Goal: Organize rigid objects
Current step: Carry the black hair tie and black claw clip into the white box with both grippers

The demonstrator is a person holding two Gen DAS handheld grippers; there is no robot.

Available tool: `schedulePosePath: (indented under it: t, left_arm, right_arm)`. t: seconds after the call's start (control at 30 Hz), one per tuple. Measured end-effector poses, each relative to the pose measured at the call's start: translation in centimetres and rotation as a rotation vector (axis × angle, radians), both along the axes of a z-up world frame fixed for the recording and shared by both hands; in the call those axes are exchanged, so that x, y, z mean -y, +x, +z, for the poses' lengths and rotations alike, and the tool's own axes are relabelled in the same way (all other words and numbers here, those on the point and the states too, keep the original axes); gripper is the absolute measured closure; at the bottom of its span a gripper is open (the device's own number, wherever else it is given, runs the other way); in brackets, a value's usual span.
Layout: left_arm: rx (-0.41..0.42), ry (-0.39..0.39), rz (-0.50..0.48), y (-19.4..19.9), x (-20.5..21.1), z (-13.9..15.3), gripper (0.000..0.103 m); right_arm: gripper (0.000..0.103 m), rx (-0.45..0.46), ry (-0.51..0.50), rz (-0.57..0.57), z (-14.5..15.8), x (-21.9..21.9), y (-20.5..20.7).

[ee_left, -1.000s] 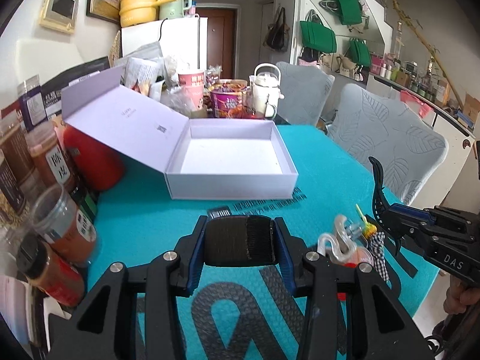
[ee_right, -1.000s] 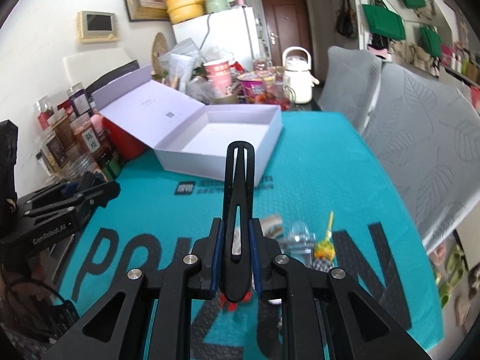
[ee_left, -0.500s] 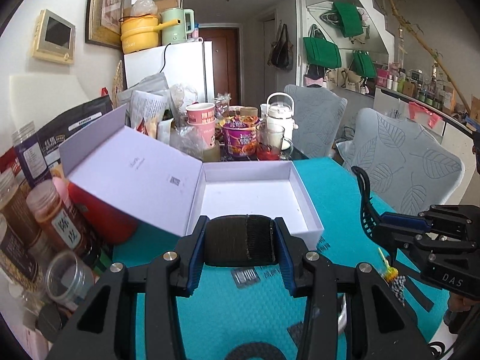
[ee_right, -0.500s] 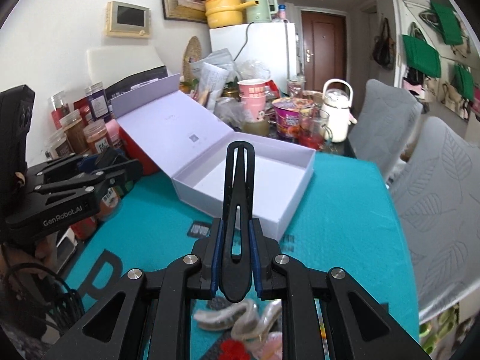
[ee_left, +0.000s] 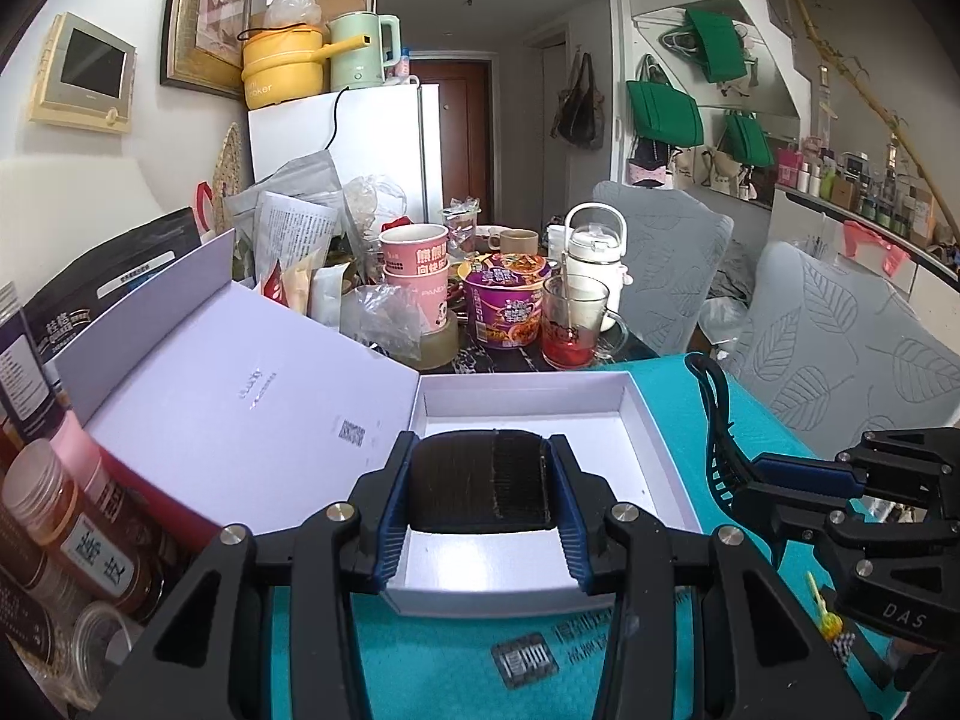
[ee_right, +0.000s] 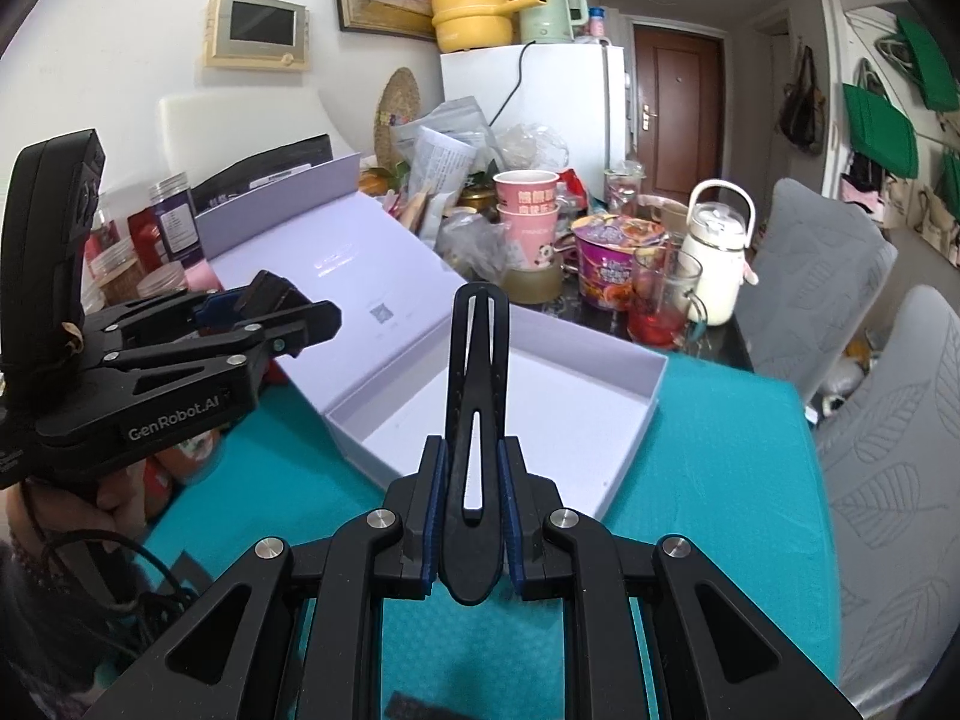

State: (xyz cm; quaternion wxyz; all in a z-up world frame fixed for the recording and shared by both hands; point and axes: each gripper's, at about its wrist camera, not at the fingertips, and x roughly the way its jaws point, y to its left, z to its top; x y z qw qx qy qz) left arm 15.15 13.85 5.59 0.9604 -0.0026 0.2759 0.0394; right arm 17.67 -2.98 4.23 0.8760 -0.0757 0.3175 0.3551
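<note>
So the left gripper (ee_left: 480, 483) is clamped on a dark ribbed block (ee_left: 480, 480), blue pads tight on both its sides, and it sits lower centre of the left view, right over the near part of the open white box (ee_left: 654, 450). The right gripper (ee_right: 474, 516) is squeezed shut on a black comb-looking thing (ee_right: 477, 396), long and slotted, sticking straight up the middle of the right view with its tip in front of the box's tray (ee_right: 636, 414). That same comb shows in the left view at centre right (ee_left: 717, 420), poking up just off the box's right wall. The box sits on a teal mat (ee_left: 432, 660), lid (ee_left: 240, 396) flopped open toward the left of frame, resting on jars (ee_left: 72, 516). Behind the box, upper centre, there's pink cups (ee_left: 417, 267), a purple noodle bowl (ee_left: 507, 306), a glass mug (ee_left: 573, 324) and a white kettle (ee_left: 594, 252). A small yellow trinket (ee_left: 825, 618) lies lower right on the mat.
</note>
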Motion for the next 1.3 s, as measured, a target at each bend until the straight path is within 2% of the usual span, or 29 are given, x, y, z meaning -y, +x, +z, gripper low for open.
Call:
schedulePosePath:
  t: [0.33,0.7,0.93,1.3]
  left_arm:
    - [0.015,-0.018,0.037,5.6,-1.2,-0.3,0.061]
    - [-0.015,-0.031,0.093,10.7,-3.2,-2.2,0.061]
    - [-0.085,-0.004,0.076,12.5,-2.8,-4.4,0.061]
    - [-0.218,0.015,0.069,14.9,-2.1,-8.2,0.061]
  right_arm:
    - [0.086,0.039,0.022,0.022,0.3,-2.7,5.1]
    - [0.086,0.011,0.057,0.017,-0.4,-4.0,10.1]
    - [0.086,-0.026,0.038,0.017,-2.3,-4.6,11.9]
    - [0.086,-0.156,-0.031,-0.004,-6.5,-5.0,14.7]
